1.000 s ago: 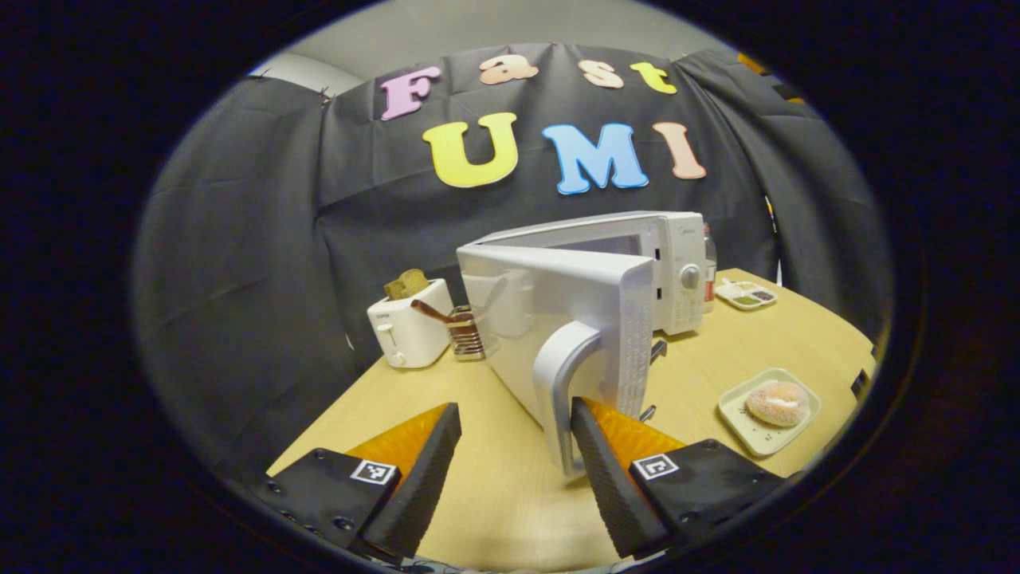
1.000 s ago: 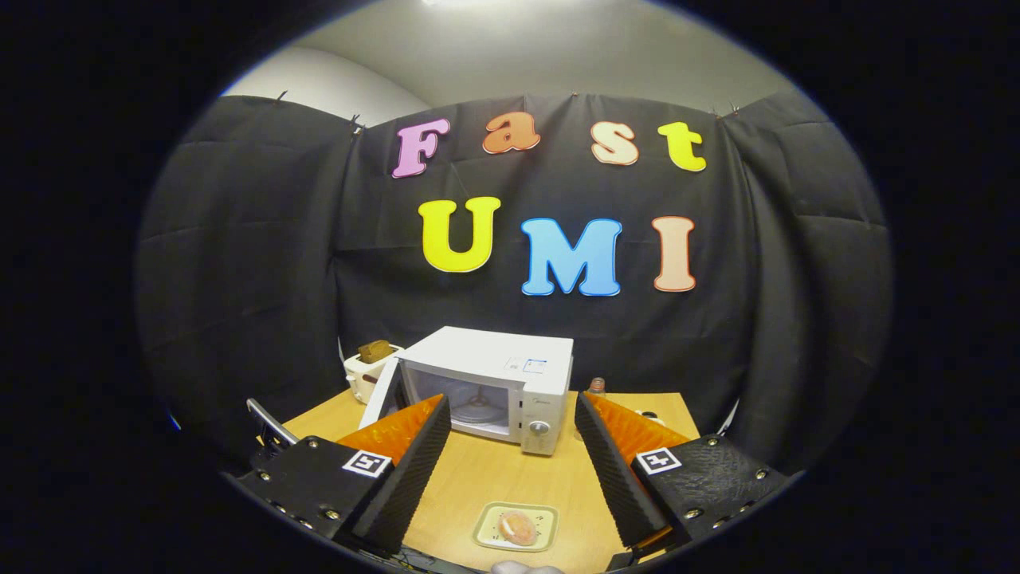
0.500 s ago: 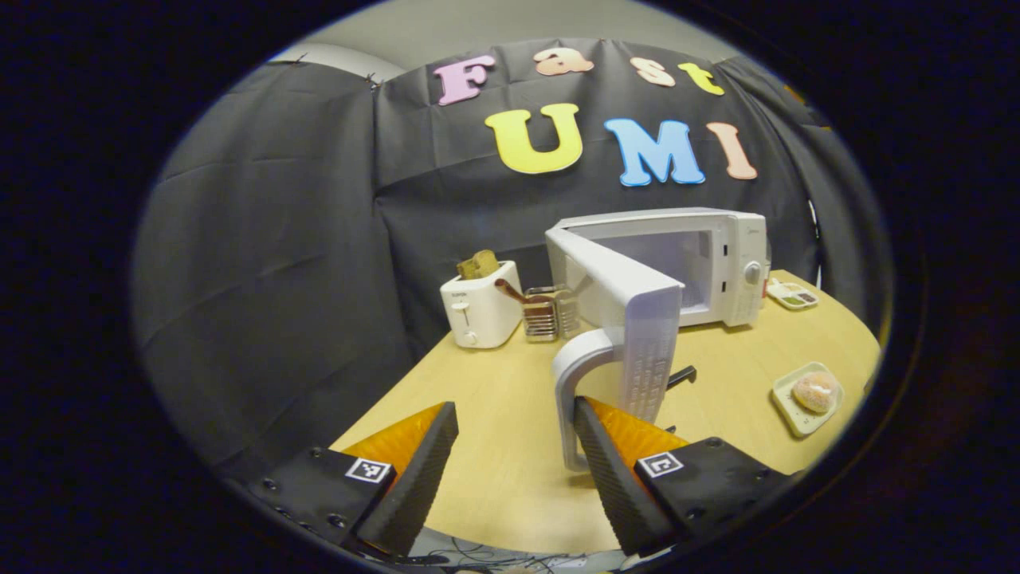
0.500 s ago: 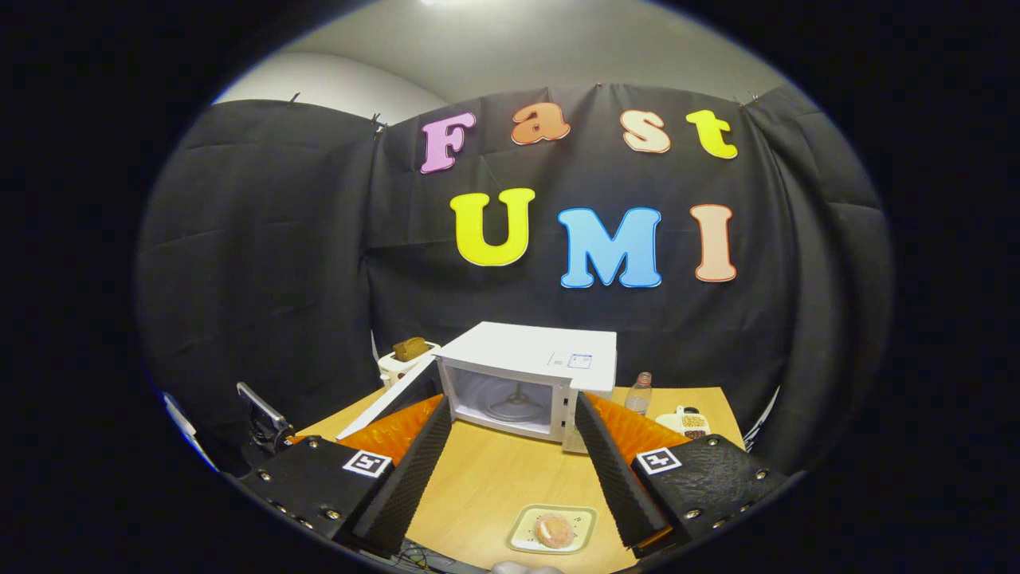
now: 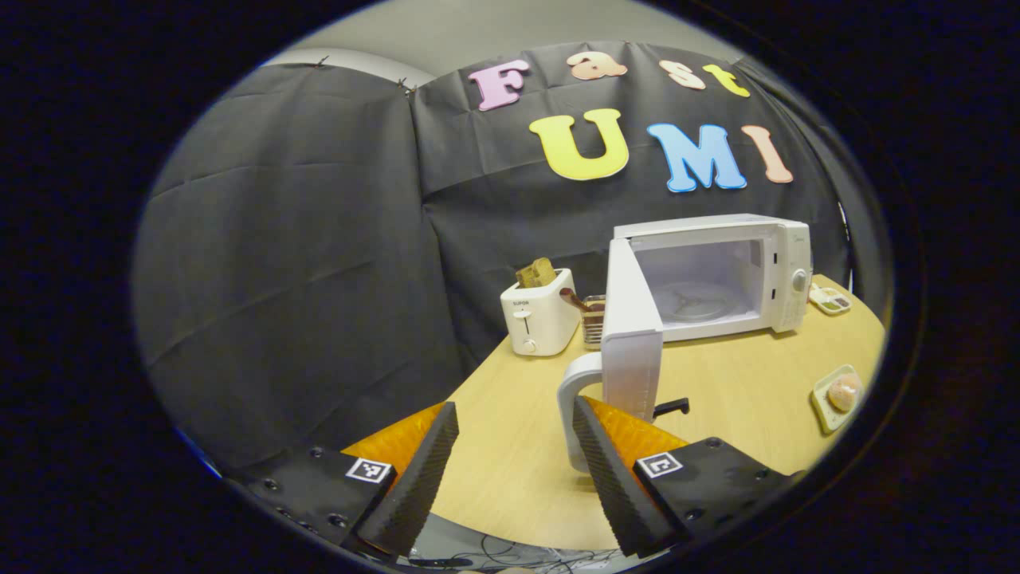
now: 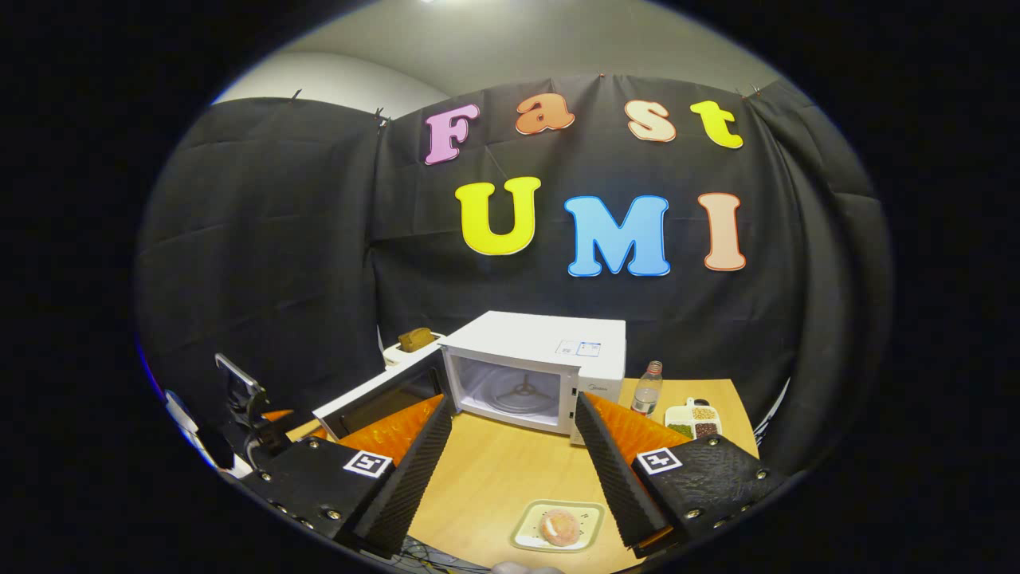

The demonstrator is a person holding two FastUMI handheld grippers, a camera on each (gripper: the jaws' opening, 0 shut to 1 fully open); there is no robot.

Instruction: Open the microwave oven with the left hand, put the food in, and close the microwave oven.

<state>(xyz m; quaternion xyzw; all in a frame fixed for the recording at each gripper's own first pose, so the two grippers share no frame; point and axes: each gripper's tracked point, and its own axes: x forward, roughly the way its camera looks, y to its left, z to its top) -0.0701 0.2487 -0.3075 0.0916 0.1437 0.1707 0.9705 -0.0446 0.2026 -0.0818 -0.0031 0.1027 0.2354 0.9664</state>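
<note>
The white microwave (image 5: 717,271) stands at the back of the wooden table with its door (image 5: 629,335) swung wide open and the cavity and turntable showing. My left gripper (image 5: 511,408) is open. The door's curved handle (image 5: 570,399) sits against the inner side of its right finger, with nothing pressed between the two fingers. A sugared doughnut (image 6: 560,526) lies on a small pale plate (image 6: 532,538) near the table's front edge, just below and between the fingers of my open right gripper (image 6: 514,402). From there the microwave (image 6: 550,359) and its door (image 6: 374,399) are straight ahead.
A white toaster (image 5: 538,319) holding bread and a small wire rack (image 5: 591,319) stand left of the microwave. A plastic bottle (image 6: 647,389) and a compartment dish of grains (image 6: 692,418) are at its right. The table's (image 5: 510,478) front edge runs under my left fingers.
The door has swung from partly open to wide open as my left gripper drew the handle back. The right gripper has shifted slightly over the doughnut plate, staying open.
</note>
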